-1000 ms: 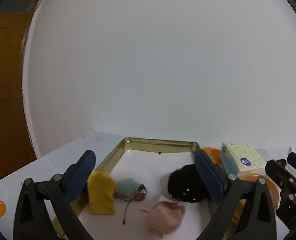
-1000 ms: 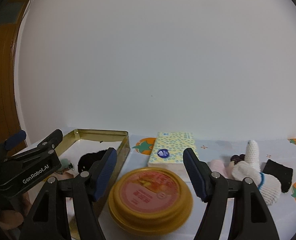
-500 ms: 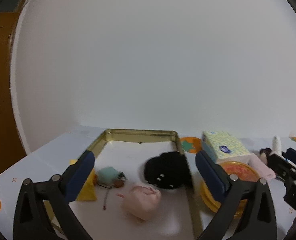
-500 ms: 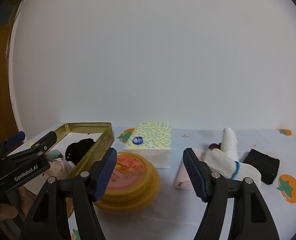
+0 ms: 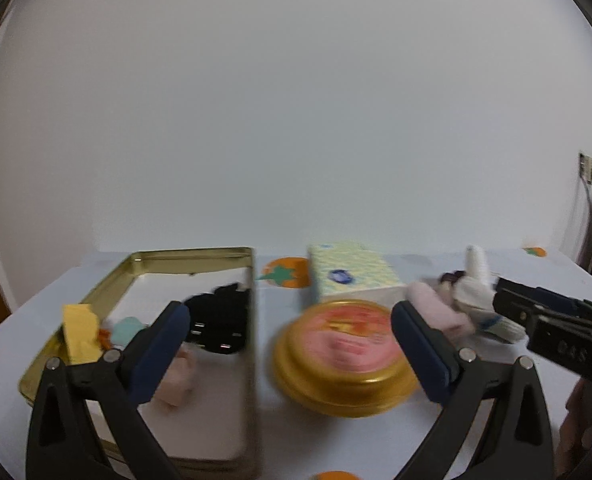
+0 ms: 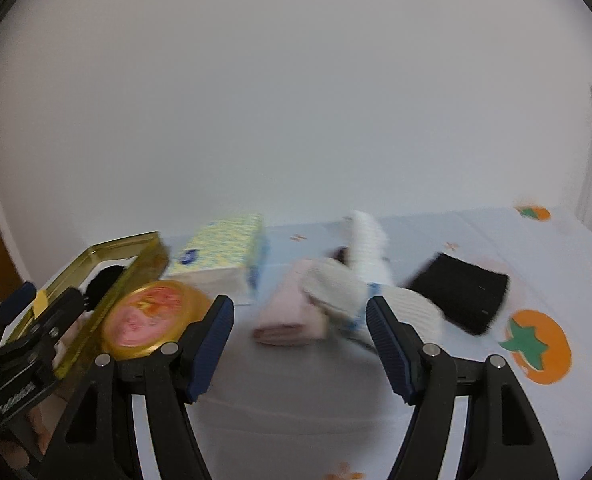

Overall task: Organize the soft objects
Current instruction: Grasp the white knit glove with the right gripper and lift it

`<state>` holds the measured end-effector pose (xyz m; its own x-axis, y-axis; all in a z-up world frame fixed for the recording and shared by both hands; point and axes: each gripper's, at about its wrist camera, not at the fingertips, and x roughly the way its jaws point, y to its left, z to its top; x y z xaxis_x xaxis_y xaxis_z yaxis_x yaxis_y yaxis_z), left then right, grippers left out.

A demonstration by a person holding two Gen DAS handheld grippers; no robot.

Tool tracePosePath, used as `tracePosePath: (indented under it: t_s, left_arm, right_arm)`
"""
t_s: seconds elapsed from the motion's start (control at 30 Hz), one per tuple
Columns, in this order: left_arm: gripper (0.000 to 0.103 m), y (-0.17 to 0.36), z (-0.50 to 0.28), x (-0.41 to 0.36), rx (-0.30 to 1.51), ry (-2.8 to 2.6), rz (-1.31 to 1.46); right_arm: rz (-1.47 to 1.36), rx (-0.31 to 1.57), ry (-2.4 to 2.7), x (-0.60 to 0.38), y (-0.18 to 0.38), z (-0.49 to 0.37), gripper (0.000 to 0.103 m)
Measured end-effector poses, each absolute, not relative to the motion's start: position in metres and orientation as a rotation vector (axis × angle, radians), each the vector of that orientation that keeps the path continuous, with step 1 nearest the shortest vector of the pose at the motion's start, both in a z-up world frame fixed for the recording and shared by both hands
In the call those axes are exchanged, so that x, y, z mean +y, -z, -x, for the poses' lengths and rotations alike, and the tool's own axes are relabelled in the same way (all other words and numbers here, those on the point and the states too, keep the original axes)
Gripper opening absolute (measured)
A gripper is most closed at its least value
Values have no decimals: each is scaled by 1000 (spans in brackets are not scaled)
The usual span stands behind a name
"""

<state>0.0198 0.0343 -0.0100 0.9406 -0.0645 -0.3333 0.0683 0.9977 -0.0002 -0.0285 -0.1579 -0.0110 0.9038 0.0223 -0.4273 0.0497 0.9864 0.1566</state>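
Right wrist view alone shows black cloth (image 6: 462, 294) at 2 o'clock on table (image 6: 296, 392). Left view alone shows inside gold tin (image 5: 252, 344) at 9 o'clock: yellow cloth (image 5: 79, 334), black item (image 5: 220, 320), pink pouch (image 5: 178, 380). Left gripper (image 5: 288, 354), right gripper (image 6: 300, 344): fingers released, empty. White gloves (image 6: 360, 280), pink cloth (image 6: 292, 312) at 12.

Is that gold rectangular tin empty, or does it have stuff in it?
Not empty. The gold tin holds a black cloth, a yellow piece, a teal item and something pink.
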Motion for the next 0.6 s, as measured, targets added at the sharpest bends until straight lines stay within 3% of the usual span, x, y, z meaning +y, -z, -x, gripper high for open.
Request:
tracePosePath:
  t_s: [0.37, 0.6]
  left_arm:
    - [102, 12, -11, -25, 386, 206, -29]
    - [102, 12, -3, -55, 386, 244, -103]
  right_arm:
    - [-260, 558, 85, -235, 23, 21, 71]
    - [-116, 617, 23, -227, 23, -12, 71]
